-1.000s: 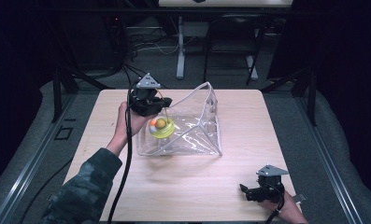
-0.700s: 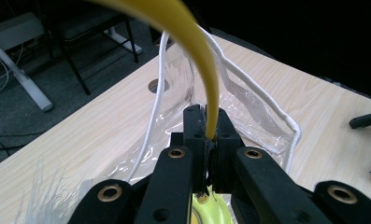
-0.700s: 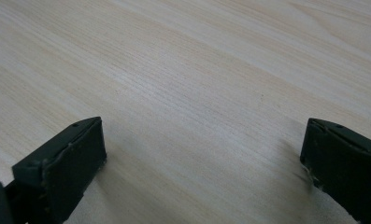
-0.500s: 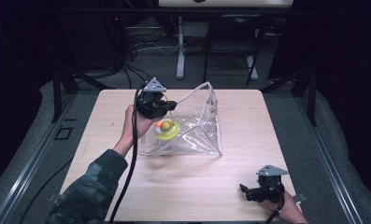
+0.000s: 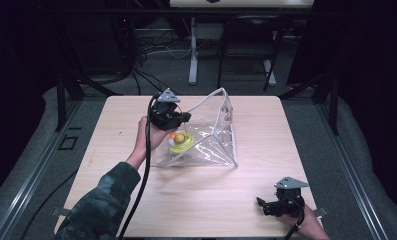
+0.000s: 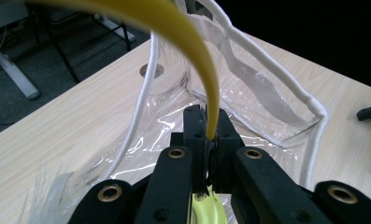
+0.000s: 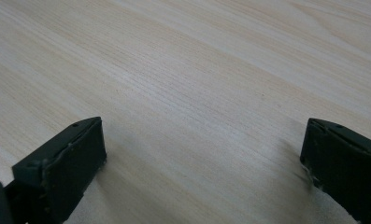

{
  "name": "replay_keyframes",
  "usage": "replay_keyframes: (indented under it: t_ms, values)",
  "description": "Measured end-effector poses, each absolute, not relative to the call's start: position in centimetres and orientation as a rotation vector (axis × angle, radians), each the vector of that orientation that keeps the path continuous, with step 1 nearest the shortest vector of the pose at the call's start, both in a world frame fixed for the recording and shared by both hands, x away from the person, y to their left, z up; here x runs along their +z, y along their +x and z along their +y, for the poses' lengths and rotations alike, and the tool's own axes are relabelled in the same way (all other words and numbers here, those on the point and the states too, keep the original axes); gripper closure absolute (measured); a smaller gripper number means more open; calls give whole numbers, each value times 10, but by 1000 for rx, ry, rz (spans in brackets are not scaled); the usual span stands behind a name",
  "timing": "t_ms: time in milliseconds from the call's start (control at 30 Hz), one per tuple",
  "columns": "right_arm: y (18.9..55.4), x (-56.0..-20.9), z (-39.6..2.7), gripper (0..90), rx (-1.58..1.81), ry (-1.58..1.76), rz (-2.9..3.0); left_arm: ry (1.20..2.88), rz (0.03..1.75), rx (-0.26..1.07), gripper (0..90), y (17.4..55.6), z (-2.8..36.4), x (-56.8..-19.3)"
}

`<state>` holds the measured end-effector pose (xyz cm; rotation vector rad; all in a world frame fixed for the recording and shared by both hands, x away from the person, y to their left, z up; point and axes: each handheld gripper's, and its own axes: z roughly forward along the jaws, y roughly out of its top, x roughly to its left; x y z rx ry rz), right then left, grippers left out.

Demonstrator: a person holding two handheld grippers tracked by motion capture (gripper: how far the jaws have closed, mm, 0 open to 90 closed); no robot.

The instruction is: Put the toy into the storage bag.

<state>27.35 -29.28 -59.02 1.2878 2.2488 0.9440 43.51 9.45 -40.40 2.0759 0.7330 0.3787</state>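
Note:
A person's left hand holds my left gripper (image 5: 178, 130) at the open mouth of a clear plastic bag (image 5: 211, 145) with white piping. Its jaws are shut on a curved yellow strip (image 6: 192, 42) belonging to a yellow-green round thing (image 5: 181, 143) with an orange ball on top, which hangs just inside the bag's left side. In the left gripper view the jaws (image 6: 205, 120) pinch that strip, with the bag (image 6: 267, 93) standing open beyond them. My right gripper (image 5: 261, 205) lies on the table at the front right, open with nothing between its jaws (image 7: 202, 154).
The light wooden table (image 5: 136, 200) carries the bag near its middle. The bag's white rim (image 5: 221, 92) stands up like a tent. Dark floor, cables and stand legs (image 5: 192, 55) lie beyond the far edge. The right gripper's tip (image 6: 370, 112) shows far off.
The left gripper has moved right and down with the yellow thing, bringing it deeper into the bag's mouth. The right gripper has stayed put.

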Motion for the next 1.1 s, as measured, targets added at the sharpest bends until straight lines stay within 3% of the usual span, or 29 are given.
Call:
replay_keyframes:
  t_ms: [1100]
  values:
    - [275,-590,-293,0,947,1269,2273,2152,801,312,869,450,81,-442]
